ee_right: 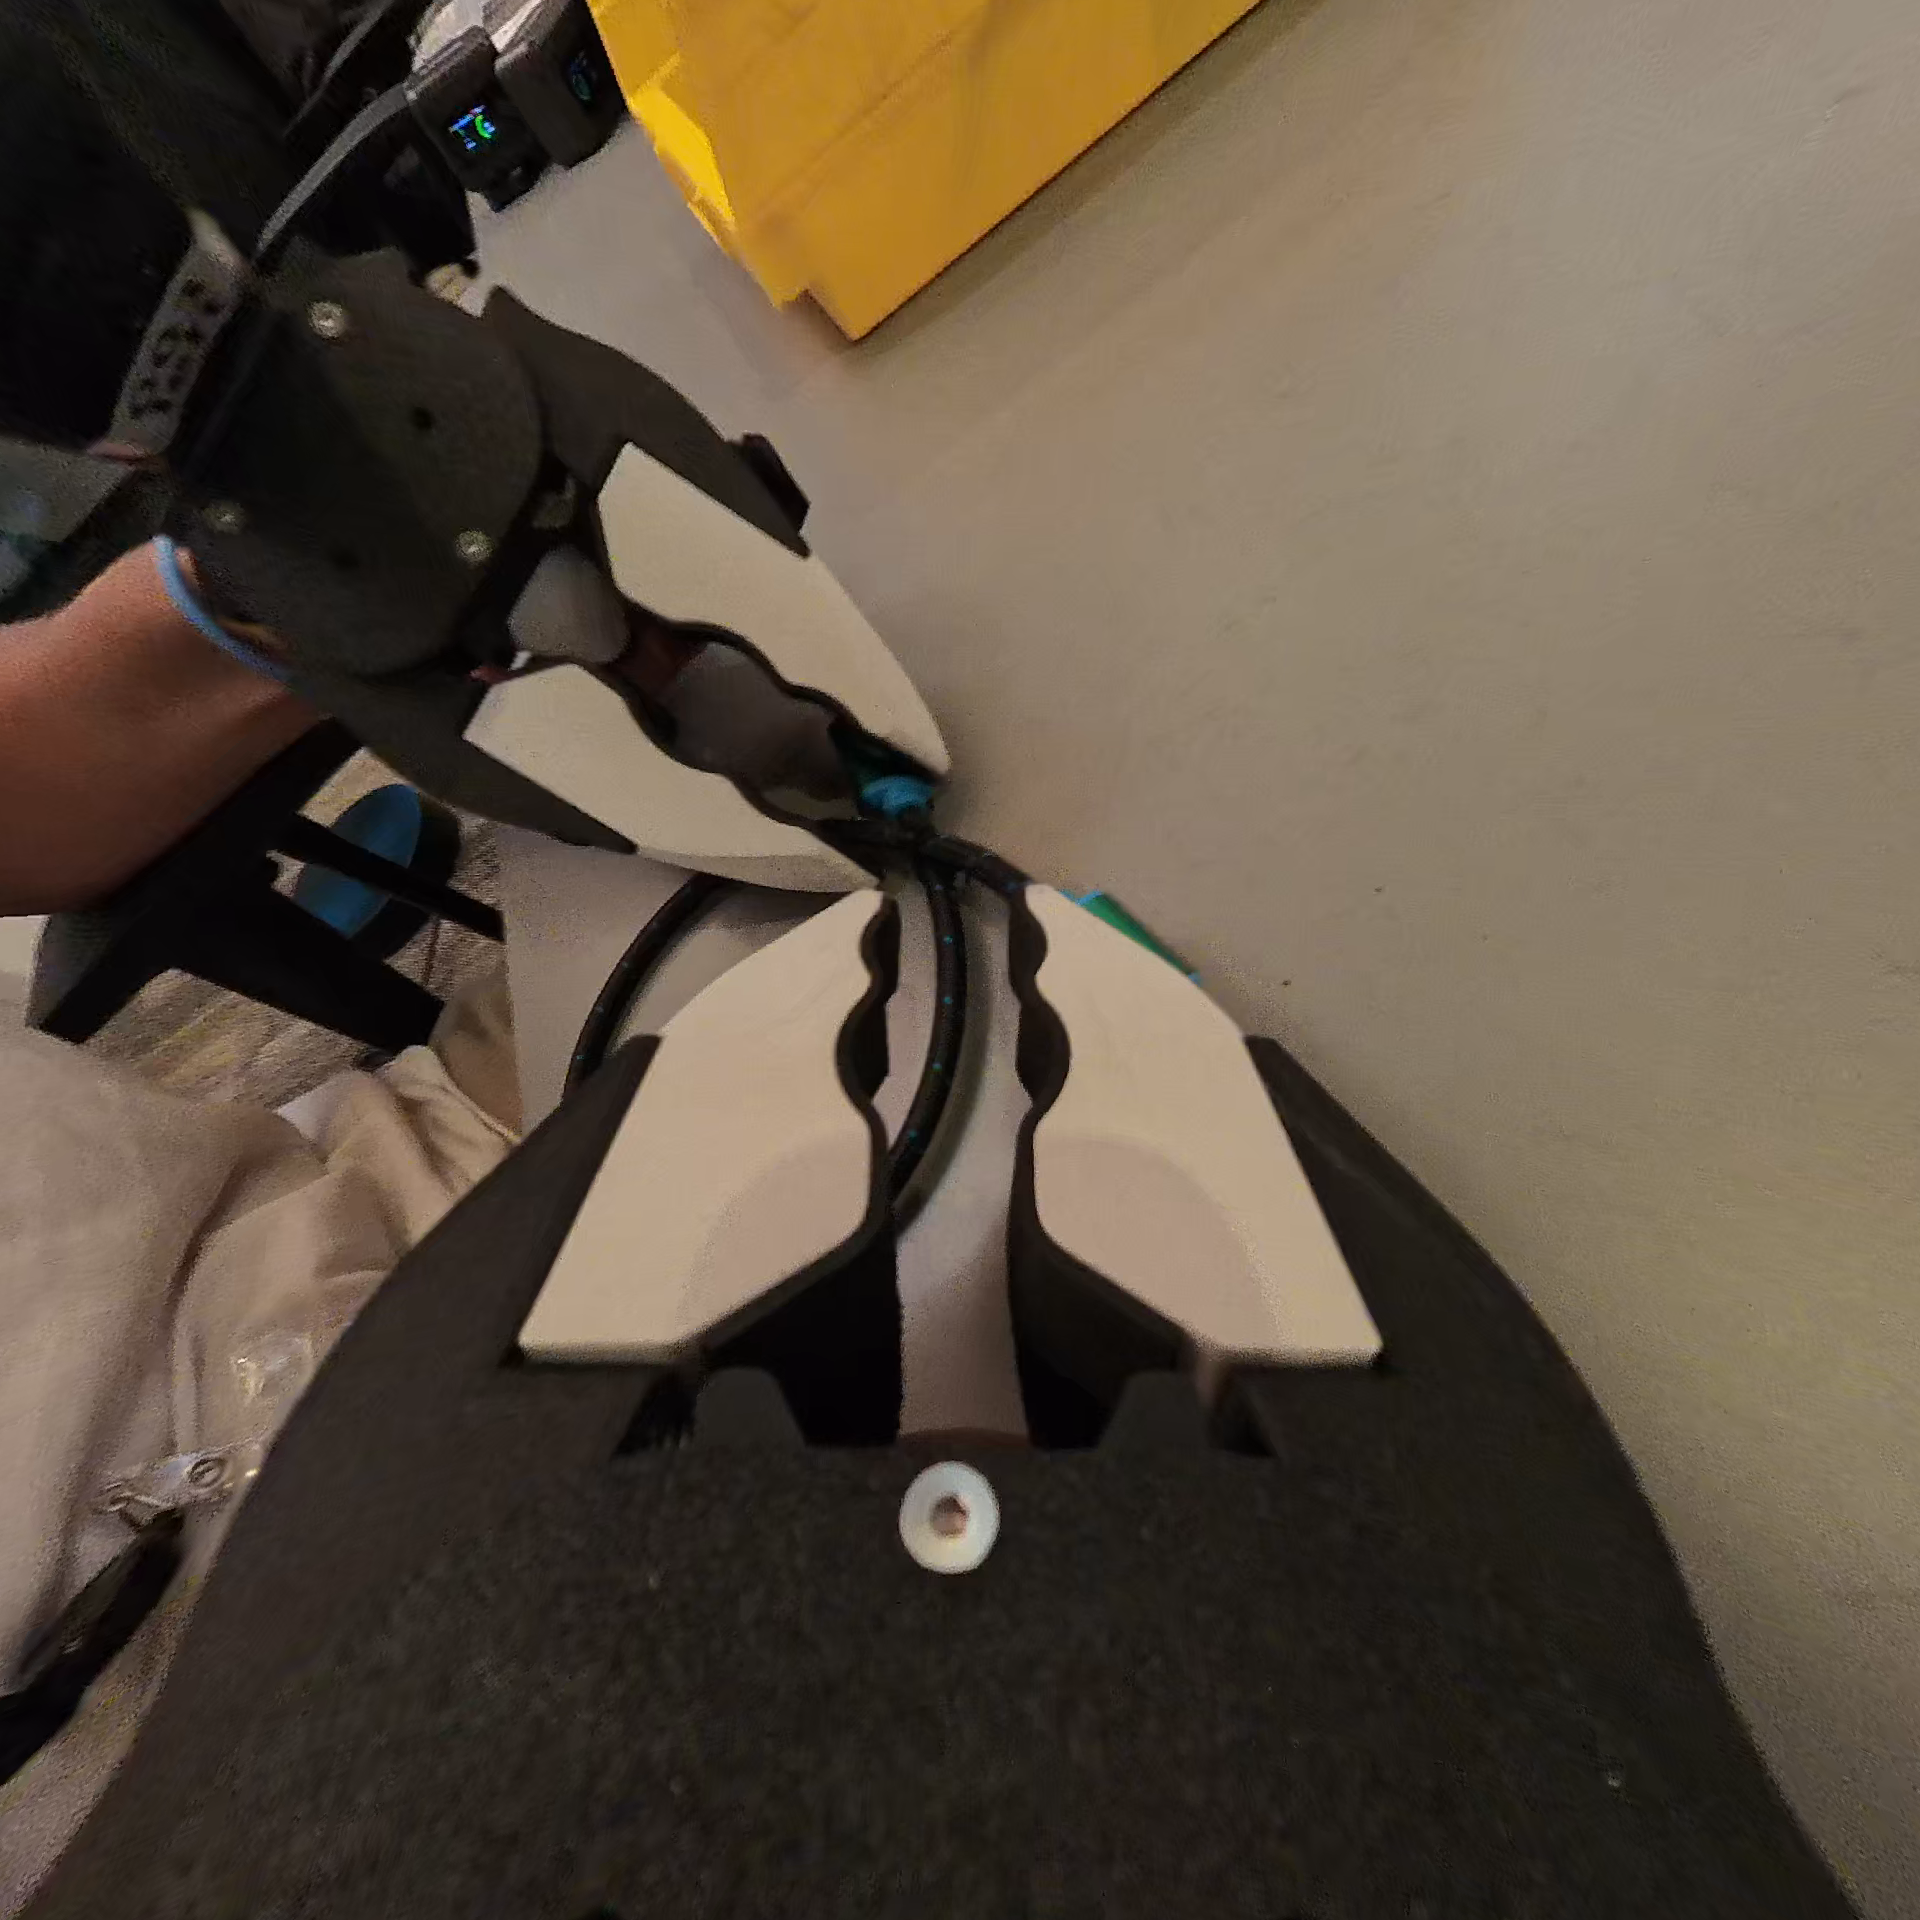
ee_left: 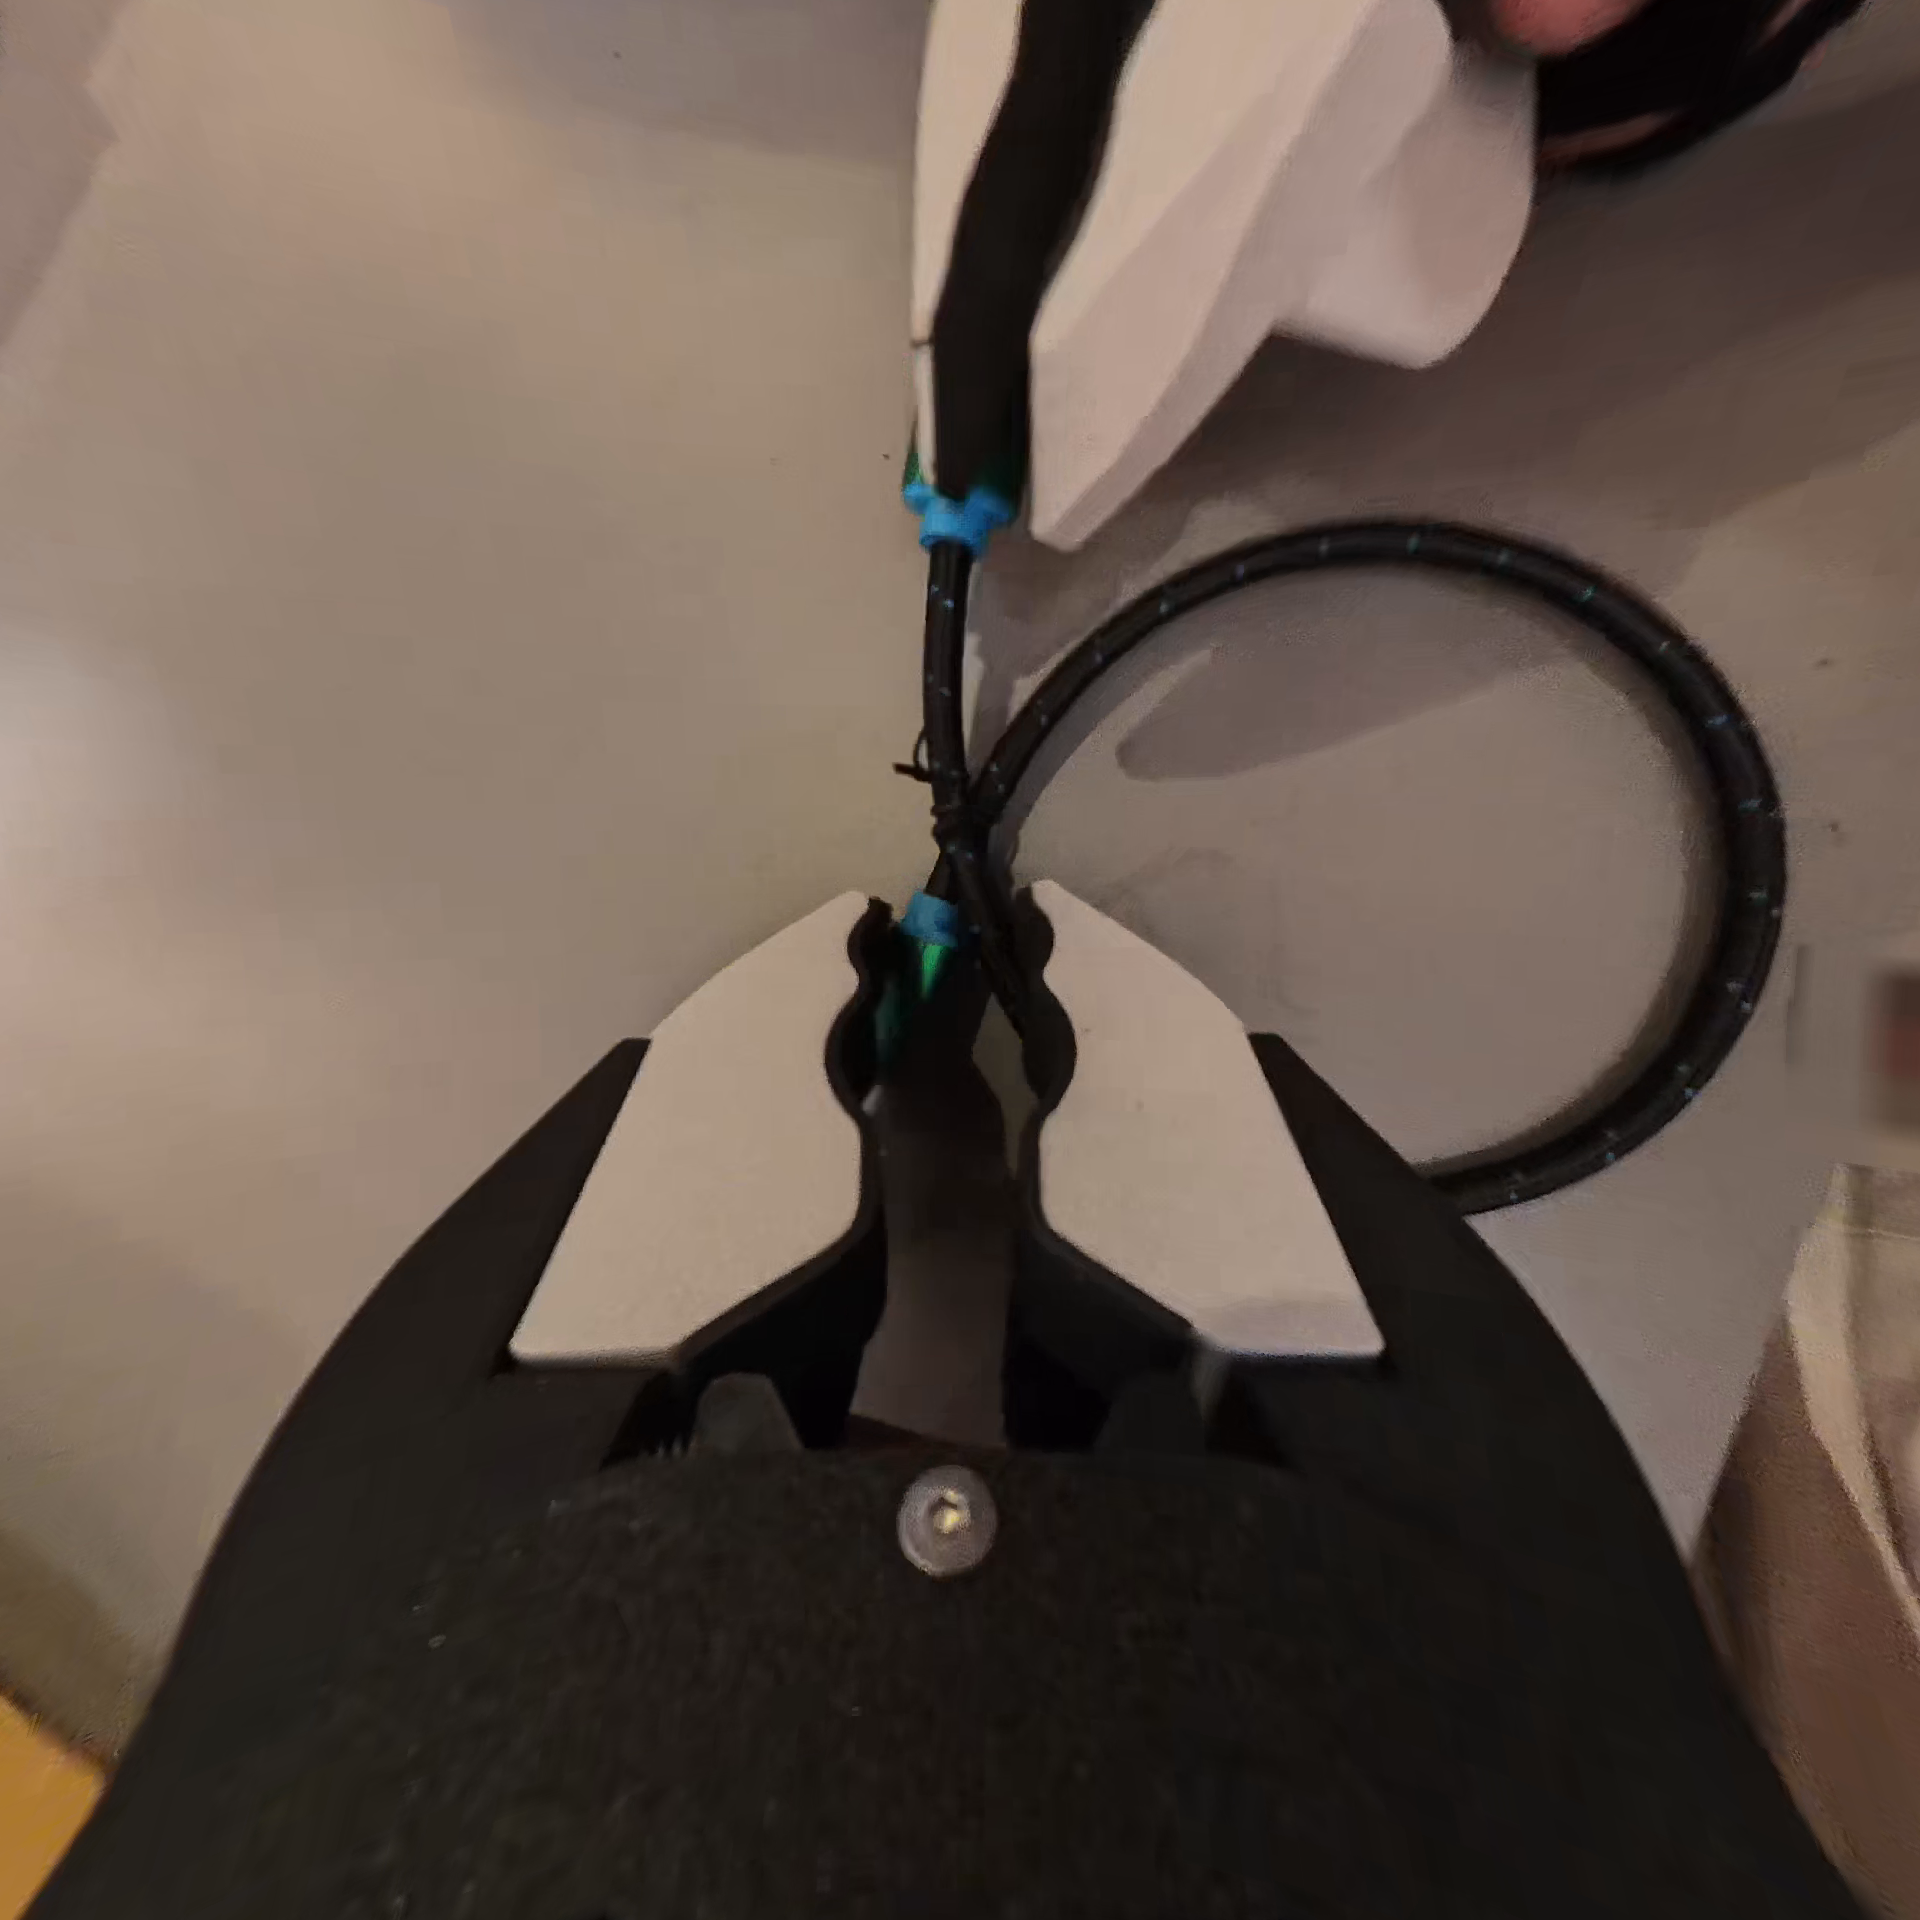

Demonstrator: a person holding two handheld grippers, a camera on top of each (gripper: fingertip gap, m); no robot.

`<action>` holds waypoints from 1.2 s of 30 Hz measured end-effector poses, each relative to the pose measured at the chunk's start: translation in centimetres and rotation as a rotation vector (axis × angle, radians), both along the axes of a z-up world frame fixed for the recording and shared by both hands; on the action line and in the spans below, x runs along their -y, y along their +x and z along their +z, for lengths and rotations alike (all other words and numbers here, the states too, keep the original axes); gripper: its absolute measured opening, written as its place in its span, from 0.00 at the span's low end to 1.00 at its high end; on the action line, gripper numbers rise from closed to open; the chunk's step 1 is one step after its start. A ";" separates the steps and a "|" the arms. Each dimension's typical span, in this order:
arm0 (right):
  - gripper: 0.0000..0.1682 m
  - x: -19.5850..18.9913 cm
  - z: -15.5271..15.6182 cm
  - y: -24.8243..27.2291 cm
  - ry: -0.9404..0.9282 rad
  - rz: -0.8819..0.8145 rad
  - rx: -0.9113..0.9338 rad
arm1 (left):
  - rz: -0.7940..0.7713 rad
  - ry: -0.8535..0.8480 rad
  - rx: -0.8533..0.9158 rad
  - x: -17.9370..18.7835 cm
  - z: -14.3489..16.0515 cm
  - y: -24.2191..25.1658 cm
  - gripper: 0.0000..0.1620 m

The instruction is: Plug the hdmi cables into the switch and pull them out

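Observation:
A black braided HDMI cable [ee_left: 1756,831] lies coiled on the pale table [ee_left: 416,623], its two ends bound by a thin tie [ee_left: 961,821]. My left gripper [ee_left: 948,904] is shut on one green-sided plug [ee_left: 904,987] with a blue collar, a cable strand beside it. It also shows in the right wrist view [ee_right: 904,826]. My right gripper [ee_right: 956,896] stands a narrow gap apart, tips at the other plug's blue collar [ee_left: 954,516]. That green plug [ee_right: 1132,930] shows beside its right finger, so I cannot tell if it is gripped. No switch is in view.
A yellow box [ee_right: 935,135] and black devices with lit screens [ee_right: 473,130] stand at the far side. Pale cloth [ee_right: 208,1195] lies at the left. A black stand [ee_right: 260,914] sits behind the person's hand [ee_right: 94,748]. One gripper's finger ends stand about 6 cm off the other's.

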State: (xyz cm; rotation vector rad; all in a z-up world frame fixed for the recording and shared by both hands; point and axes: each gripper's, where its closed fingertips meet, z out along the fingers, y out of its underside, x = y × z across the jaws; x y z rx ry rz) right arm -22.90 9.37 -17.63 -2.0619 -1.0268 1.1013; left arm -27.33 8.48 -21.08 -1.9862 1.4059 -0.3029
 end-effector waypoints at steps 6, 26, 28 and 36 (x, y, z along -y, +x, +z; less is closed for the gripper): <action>0.23 -3.7 2.7 2.5 0.138 -0.189 -0.087 | -0.014 0.537 -0.248 -2.8 2.8 -1.2 0.06; 0.03 -4.4 9.1 -1.1 1.165 -0.061 0.411 | 0.258 0.376 0.421 -3.4 11.4 -2.0 0.08; 0.03 -4.6 8.8 -1.6 1.384 0.004 0.564 | 0.264 0.291 0.455 -4.0 11.0 -2.9 0.10; 0.05 -1.4 -0.3 -3.2 0.844 0.273 0.491 | 0.225 -0.026 0.416 -4.2 5.3 -3.4 0.12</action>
